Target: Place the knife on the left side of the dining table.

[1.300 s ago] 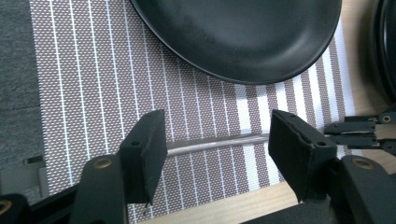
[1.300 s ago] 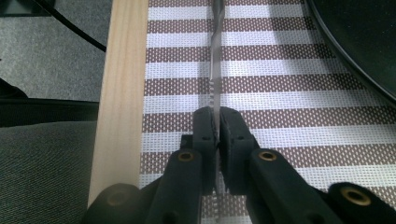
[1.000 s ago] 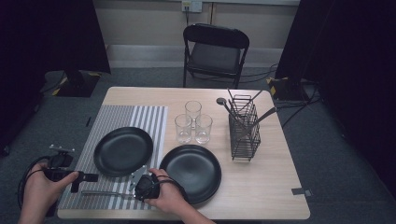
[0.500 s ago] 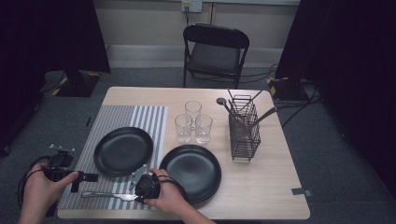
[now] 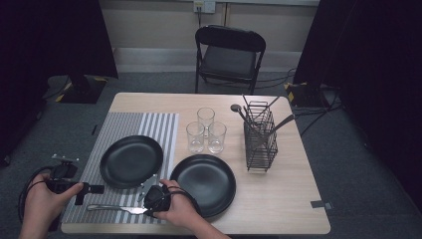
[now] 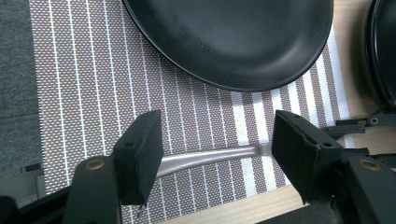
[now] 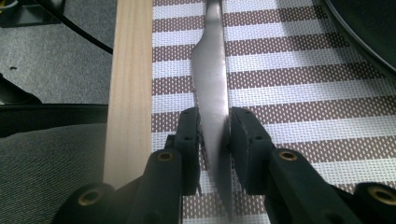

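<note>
1. My right tongs (image 5: 147,201) sit low over the striped placemat (image 5: 149,124), near the front edge of the worktop (image 5: 278,199). The blade of a table knife (image 5: 117,208) is between the jaws.
2. In the right gripper view the right tongs (image 7: 214,135) are narrow and have just been opening. The pads stand just beside the two edges of the knife blade (image 7: 210,84), with a slim dark gap at the right-hand pad, so I read no squeeze on it. The blade runs straight ahead from the jaws, flat on the mat.
3. My left tongs (image 5: 95,191) are spread wide and hold nothing. In the left gripper view the knife handle (image 6: 205,156) lies across the gap between the left tongs (image 6: 217,149), down on the mat, clear of both pads.
4. Just beyond the left tongs is a black plate (image 6: 233,37) on the placemat. A second black plate (image 5: 204,181) sits on bare wood beside my right hand.
</note>
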{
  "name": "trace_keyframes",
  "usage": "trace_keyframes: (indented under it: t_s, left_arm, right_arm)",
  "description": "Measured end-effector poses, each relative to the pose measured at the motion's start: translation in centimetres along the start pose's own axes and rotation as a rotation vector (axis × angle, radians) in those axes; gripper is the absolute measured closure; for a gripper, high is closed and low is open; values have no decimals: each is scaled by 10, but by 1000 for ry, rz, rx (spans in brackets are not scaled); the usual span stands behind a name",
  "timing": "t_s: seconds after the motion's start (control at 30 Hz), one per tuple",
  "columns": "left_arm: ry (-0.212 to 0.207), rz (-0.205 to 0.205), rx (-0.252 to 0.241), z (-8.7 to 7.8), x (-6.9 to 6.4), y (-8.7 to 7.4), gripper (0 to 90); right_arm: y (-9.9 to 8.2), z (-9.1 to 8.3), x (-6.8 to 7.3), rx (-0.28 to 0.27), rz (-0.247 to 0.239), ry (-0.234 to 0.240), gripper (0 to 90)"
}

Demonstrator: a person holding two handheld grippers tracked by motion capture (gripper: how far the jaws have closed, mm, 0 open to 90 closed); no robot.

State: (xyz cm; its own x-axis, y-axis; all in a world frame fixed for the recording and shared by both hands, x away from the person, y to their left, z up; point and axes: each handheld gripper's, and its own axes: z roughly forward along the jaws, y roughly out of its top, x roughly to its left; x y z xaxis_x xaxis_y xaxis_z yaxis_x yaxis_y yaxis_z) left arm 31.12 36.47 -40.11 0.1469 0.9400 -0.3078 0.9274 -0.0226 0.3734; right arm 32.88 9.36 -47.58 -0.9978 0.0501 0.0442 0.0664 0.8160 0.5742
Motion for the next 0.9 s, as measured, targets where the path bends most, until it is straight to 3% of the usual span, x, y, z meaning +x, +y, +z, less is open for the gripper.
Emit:
trace_keyframes:
  t_s: [0.1, 0.4, 0.9]
  left_arm:
    - [-9, 2, -5, 0, -1, 0, 341]
    - [-7, 7, -8, 1, -3, 1, 339]
    - [-23, 29, -14, 1, -10, 4, 329]
  right_arm:
    - [0, -1, 0, -2, 8, 0, 722]
    - [1, -10, -7, -31, 63, -8, 549]
    - [0, -26, -12, -34, 89, -5, 362]
